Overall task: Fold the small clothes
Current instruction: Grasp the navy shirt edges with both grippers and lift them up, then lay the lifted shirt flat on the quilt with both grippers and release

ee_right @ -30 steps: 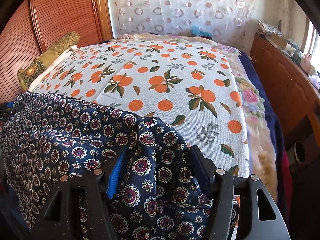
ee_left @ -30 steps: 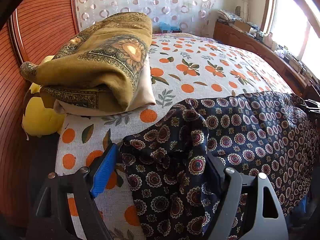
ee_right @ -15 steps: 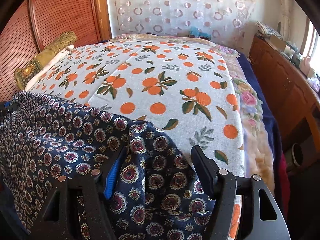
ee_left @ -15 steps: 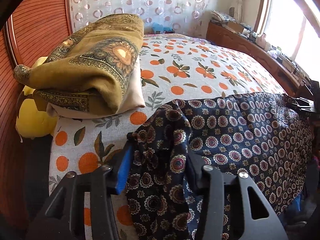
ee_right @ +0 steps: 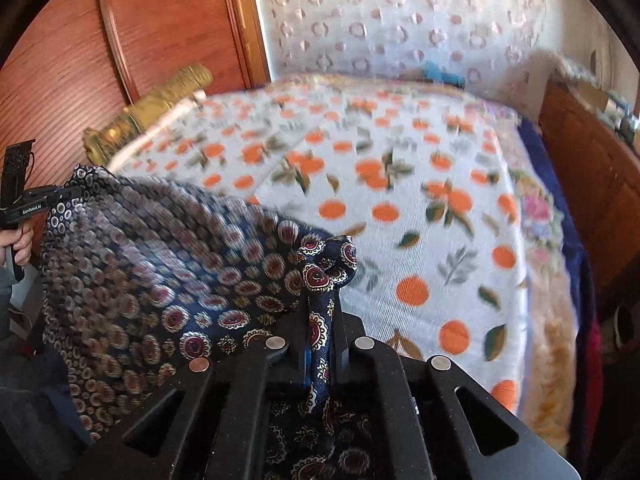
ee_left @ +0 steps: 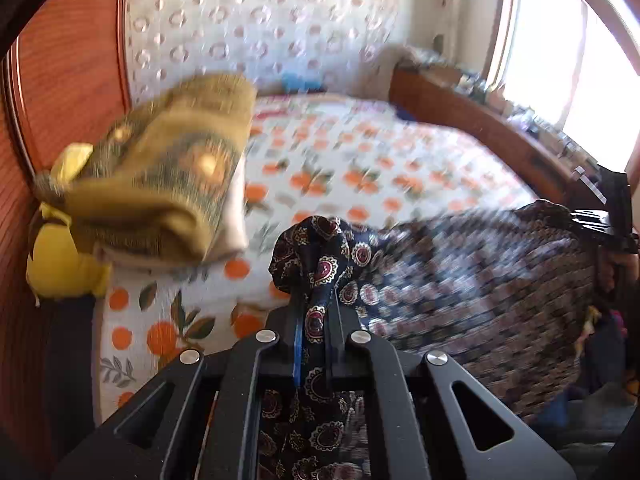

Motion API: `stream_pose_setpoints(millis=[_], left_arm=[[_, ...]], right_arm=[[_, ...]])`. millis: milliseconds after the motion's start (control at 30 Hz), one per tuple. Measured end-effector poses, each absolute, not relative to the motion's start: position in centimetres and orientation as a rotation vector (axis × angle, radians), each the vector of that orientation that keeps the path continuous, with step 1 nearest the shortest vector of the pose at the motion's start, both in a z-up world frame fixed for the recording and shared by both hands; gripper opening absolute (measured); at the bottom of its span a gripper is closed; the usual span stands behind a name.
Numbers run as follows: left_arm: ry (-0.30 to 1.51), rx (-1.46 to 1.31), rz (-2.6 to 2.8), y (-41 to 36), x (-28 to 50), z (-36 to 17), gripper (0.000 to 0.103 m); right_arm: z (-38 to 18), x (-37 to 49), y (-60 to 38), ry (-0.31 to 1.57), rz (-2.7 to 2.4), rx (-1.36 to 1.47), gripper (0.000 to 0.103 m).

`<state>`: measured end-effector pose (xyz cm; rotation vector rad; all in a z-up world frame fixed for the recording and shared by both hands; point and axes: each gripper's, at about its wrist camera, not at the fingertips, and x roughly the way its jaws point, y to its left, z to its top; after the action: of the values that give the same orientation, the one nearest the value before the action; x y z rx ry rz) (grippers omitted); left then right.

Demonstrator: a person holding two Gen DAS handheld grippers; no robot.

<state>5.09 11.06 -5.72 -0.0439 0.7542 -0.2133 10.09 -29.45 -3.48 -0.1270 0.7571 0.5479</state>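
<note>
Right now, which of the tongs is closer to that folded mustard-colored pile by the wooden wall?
Left. The left tongs hold the navy cloth just beside the pile; the right tongs hold its other end, farther off.

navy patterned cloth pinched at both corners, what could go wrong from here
Each grip may slip: the left gripper and right gripper each clamp only a small bunched corner of the navy patterned cloth. The bunched corners could leave the fold edges uneven. The folded mustard pile lies close on the left side of the bed, so a wide swing might knock it.
</note>
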Motion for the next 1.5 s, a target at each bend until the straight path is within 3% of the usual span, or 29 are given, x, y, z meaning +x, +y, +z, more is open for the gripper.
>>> stream_pose_setpoints(millis=[300,467,600,667,700,800,867,1000,1400,1500], left_arm=[[0.491,0.003,-0.245,9.6,3.5,6.0,0.008],[0.431,0.019,-0.203,9.9,9.6,11.0,0.008],[0.46,0.044,-0.148,9.7,16.6,11.2,0.008],[0.516,0.039,-0.14,10.0,20.0,9.6,0.012],[0.559,0.039,-0.118,10.1,22.1,8.1,0.021],[0.652,0.034,-0.111,10.7,25.3,3.7,0.043],[0.683,0.036,-0.113,10.8,25.5,1.8,0.045],[0.722,0.011,-0.184,10.7,23.8,-0.8,0.077],[0.778,0.057,-0.17,9.7,17.7,-4.2,0.077],[0.807,0.059,-0.168,9.9,17.9,-5.2,0.066]], right_arm=[[8.5,4.4,-31.5,0.456,0.537,-0.152,0.004],[15.3,6.0,-32.4,0.333,0.483,-0.211,0.004],[17.9,11.9,-32.5,0.325,0.392,-0.233,0.004],[17.5,16.0,-32.2,0.369,0.35,-0.198,0.004],[16.7,18.0,-32.1,0.405,0.328,-0.18,0.005],[12.6,23.8,-31.9,0.547,0.255,-0.15,0.026],[9.8,25.5,-31.9,0.602,0.211,-0.15,0.028],[5.9,24.9,-32.6,0.642,0.204,-0.125,0.036],[2.9,18.9,-36.0,0.673,0.313,-0.088,0.046],[2.3,17.6,-36.6,0.688,0.32,-0.062,0.047]])
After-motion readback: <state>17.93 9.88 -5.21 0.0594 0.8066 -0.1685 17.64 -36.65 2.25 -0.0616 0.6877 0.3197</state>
